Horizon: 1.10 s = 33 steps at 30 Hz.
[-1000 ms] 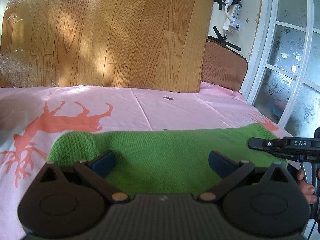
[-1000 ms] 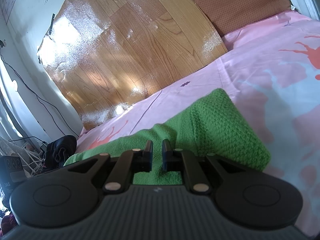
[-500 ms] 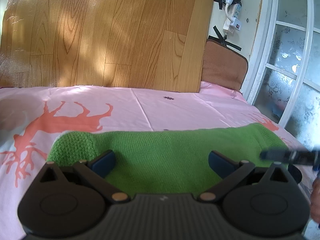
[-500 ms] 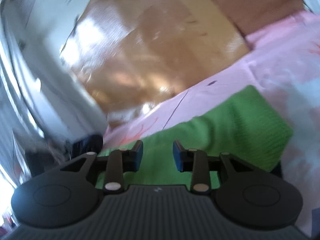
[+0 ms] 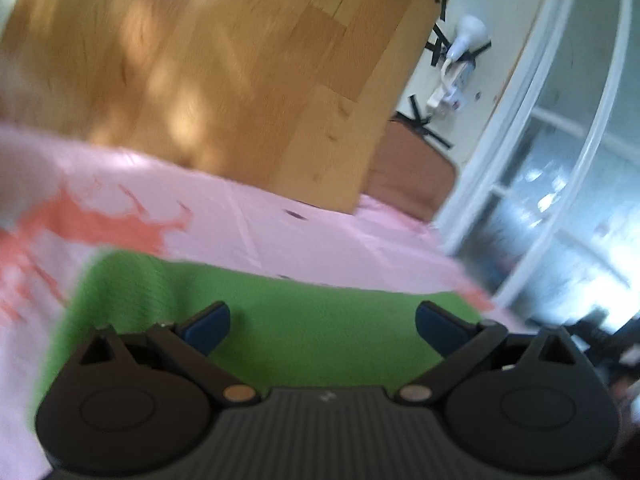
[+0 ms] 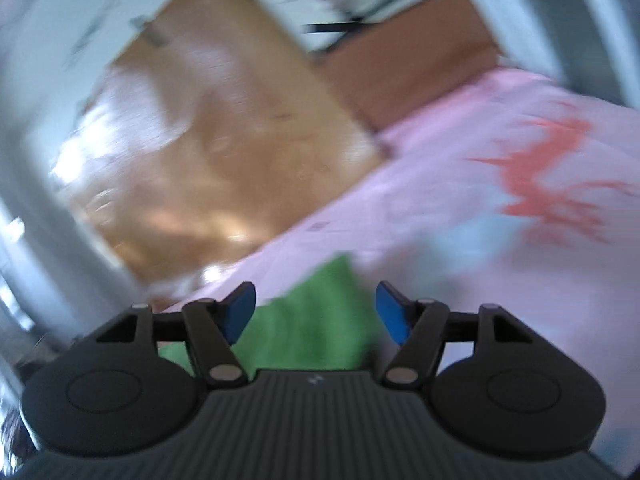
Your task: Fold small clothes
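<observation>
A green knitted garment (image 5: 304, 320) lies folded in a long strip on the pink sheet (image 5: 248, 220). My left gripper (image 5: 322, 326) is open and empty, its blue pads wide apart just above the garment's middle. In the right wrist view the garment's end (image 6: 320, 320) shows between the fingers. My right gripper (image 6: 316, 314) is open and empty above that end. Both views are blurred by motion.
A wood-pattern board (image 5: 208, 72) leans on the wall behind the bed, with a brown cushion (image 5: 412, 176) beside it. A glazed white door (image 5: 560, 160) stands at the right. The sheet (image 6: 480, 184) bears coral antler prints (image 6: 548, 184).
My right gripper has opened, let go of the garment's end and lifted back. My left gripper stayed open and has tilted and shifted. The right gripper has left the left wrist view.
</observation>
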Each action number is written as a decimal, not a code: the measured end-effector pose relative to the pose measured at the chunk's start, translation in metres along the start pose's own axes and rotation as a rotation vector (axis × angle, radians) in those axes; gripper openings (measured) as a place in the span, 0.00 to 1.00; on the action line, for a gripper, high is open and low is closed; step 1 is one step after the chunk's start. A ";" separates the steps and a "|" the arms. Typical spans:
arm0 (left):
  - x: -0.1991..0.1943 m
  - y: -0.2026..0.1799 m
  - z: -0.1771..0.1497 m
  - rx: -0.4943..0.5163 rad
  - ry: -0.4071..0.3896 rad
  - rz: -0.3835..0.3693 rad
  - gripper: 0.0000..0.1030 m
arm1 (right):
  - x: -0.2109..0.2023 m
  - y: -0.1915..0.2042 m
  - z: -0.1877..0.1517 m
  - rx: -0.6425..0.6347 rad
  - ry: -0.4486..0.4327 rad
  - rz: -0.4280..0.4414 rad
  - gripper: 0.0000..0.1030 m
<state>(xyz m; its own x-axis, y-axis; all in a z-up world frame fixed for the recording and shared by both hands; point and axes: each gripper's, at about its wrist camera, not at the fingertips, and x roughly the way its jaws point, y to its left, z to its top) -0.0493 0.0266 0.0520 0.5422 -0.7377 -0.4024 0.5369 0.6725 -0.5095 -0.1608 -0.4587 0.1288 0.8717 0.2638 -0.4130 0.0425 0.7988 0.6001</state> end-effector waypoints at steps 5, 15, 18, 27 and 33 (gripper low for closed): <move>0.018 -0.022 0.004 0.005 0.091 -0.089 0.85 | 0.023 -0.001 -0.011 0.055 0.132 0.015 0.67; 0.033 -0.030 -0.006 0.020 0.188 -0.074 0.82 | 0.055 0.045 -0.022 0.041 0.238 0.115 0.24; 0.003 -0.014 0.013 -0.092 0.120 -0.162 0.85 | 0.048 0.098 -0.006 -0.075 0.203 0.263 0.24; -0.146 0.054 0.048 -0.244 -0.266 0.000 0.98 | 0.126 0.261 -0.059 -0.530 0.420 0.434 0.25; -0.158 0.072 0.034 -0.311 -0.275 0.071 0.99 | 0.208 0.312 -0.148 -0.684 0.622 0.466 0.27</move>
<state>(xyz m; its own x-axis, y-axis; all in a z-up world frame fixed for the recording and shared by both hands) -0.0746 0.1932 0.1047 0.7455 -0.6185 -0.2484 0.2942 0.6398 -0.7100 -0.0387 -0.0743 0.1292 0.3159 0.7029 -0.6373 -0.6900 0.6312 0.3541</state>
